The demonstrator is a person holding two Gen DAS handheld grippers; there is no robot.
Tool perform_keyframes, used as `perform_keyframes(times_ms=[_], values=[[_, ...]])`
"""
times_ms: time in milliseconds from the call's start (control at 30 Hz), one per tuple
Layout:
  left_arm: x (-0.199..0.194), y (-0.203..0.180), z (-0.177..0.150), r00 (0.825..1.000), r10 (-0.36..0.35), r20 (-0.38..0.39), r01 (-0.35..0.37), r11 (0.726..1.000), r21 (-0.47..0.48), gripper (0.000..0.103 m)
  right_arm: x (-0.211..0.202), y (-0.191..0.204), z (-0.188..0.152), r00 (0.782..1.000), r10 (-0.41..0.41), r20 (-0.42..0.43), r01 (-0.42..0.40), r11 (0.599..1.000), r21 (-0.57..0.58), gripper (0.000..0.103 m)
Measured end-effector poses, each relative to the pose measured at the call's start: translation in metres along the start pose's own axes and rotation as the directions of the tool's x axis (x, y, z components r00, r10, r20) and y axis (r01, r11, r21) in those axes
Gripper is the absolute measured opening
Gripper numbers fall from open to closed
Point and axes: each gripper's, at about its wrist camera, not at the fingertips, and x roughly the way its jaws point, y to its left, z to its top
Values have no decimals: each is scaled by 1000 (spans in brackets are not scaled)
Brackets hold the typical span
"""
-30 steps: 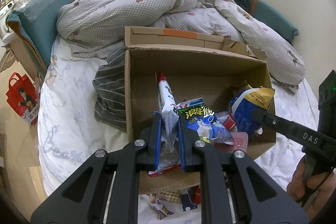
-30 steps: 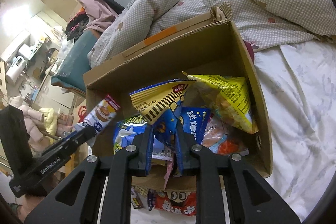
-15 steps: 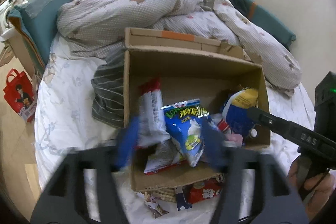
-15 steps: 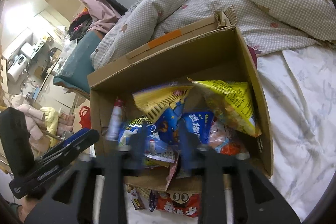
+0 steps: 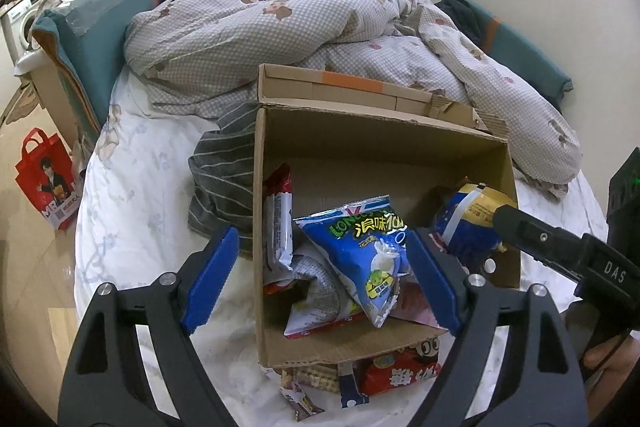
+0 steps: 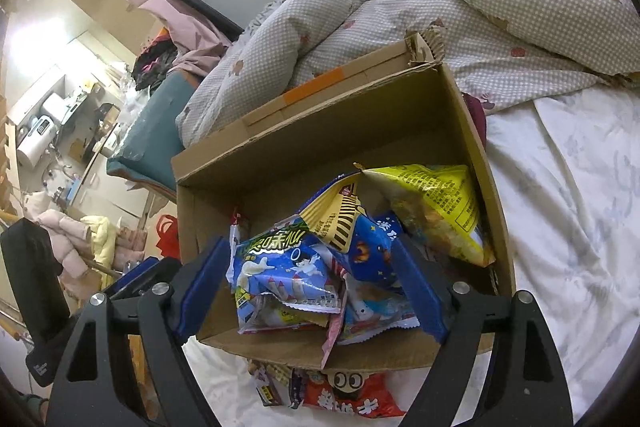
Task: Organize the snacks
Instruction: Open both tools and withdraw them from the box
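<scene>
Two black hand-held grippers tilt down over one brown cardboard box [image 5: 400, 151] of snack packets; left gripper [image 5: 322, 277] and right gripper [image 6: 310, 285] have just been opening, jaws spread, grasping nothing; blue crisp packet [image 5: 368, 255] lies loose inside the box.

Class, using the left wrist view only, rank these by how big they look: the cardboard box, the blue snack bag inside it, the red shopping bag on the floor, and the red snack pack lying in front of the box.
1. cardboard box
2. blue snack bag
3. and 4. unsure: red snack pack and red shopping bag look alike; the pack is partly hidden, the bag farther away.
</scene>
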Motion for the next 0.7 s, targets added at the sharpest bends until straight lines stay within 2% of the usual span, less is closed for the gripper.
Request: perform_keyframes(times_ms=[433,700], values=[[-13,7,-9,1000,17,11,-17,1000,-21,83,-9,-5,-5,1000,5,-3,-5,999,37,85],[-35,15,-18,999,28,27,-27,998,-54,83,-30,6,-23,1000,-5,-8,5,1000,4,85]])
